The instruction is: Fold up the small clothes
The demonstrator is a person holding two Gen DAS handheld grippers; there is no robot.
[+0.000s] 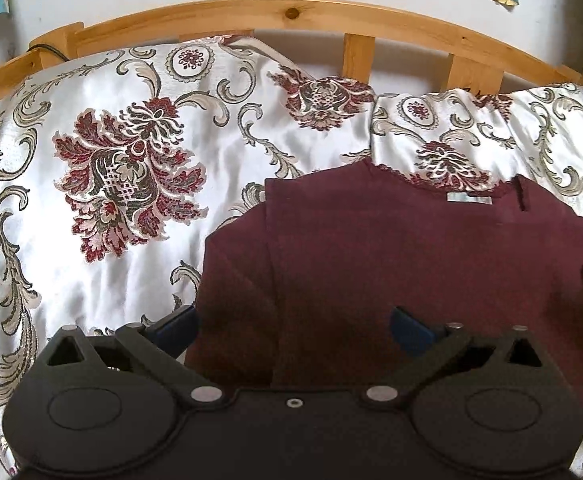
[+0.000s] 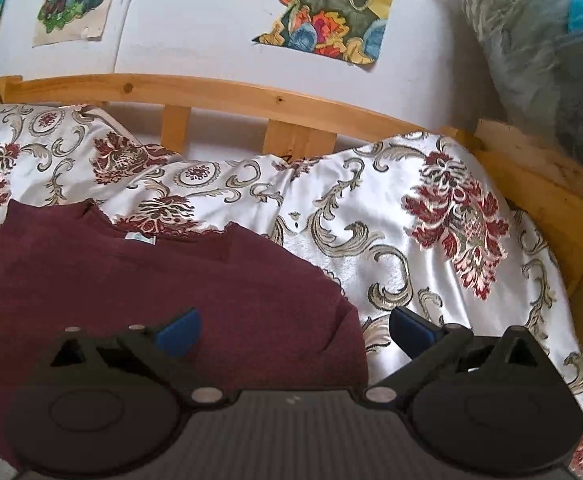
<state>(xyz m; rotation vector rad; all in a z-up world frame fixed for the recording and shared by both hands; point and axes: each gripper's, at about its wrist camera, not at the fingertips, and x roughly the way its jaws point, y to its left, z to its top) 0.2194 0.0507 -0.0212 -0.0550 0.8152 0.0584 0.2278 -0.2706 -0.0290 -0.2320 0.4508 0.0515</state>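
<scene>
A small maroon shirt (image 1: 391, 248) lies flat on the patterned satin bedspread (image 1: 103, 264), its neckline and white label toward the headboard and one side folded over along a vertical crease. My left gripper (image 1: 293, 330) hovers open over the shirt's left part, blue pads wide apart with nothing between them. In the right wrist view the same shirt (image 2: 139, 276) fills the lower left. My right gripper (image 2: 295, 330) stands open above the shirt's right edge, one pad over the cloth and the other over the bedspread (image 2: 431, 240), gripping nothing.
A wooden slatted headboard (image 1: 291, 16) runs behind the bed, and its rail (image 2: 539, 196) continues along the right side. Pictures (image 2: 327, 8) hang on the white wall. A bundle in a clear plastic bag (image 2: 547, 48) sits at the upper right.
</scene>
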